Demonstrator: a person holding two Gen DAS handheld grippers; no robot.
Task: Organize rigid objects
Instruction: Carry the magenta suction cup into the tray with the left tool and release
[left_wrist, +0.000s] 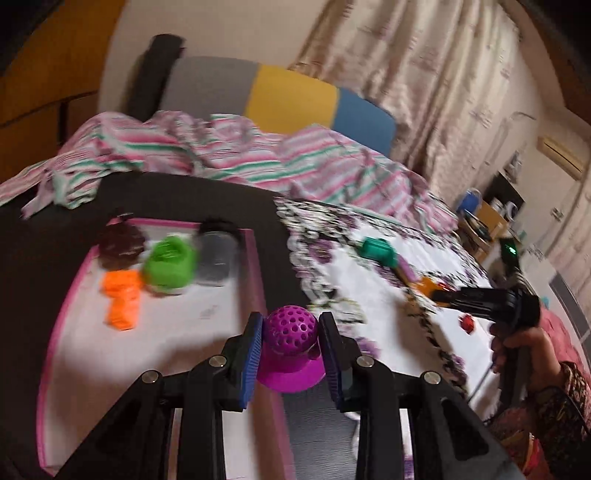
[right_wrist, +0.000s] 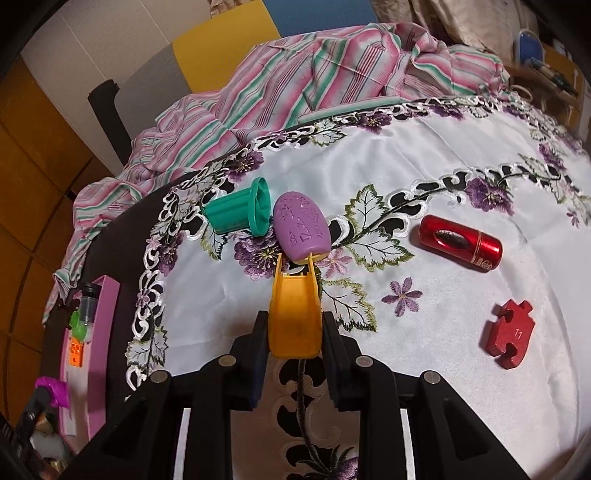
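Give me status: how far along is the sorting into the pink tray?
Done: orange piece, green piece, grey cylinder and a dark piece in the pink tray.
In hand: left gripper holds magenta perforated toy; right gripper holds yellow piece.
Left: teal cup, purple egg, red tube, red puzzle piece.

Your left wrist view is smeared: the brown piece (left_wrist: 121, 246), green piece (left_wrist: 170, 265) and grey cylinder (left_wrist: 216, 260) at the tray's (left_wrist: 64, 317) far end blur too much to tell their shapes. The magenta ball toy's (left_wrist: 291, 350) base drops behind your left gripper (left_wrist: 290, 354). In the right wrist view, the tray (right_wrist: 105, 317) is cut by the left edge, and the orange clip (right_wrist: 295, 317) hides part of the purple egg (right_wrist: 301, 229).
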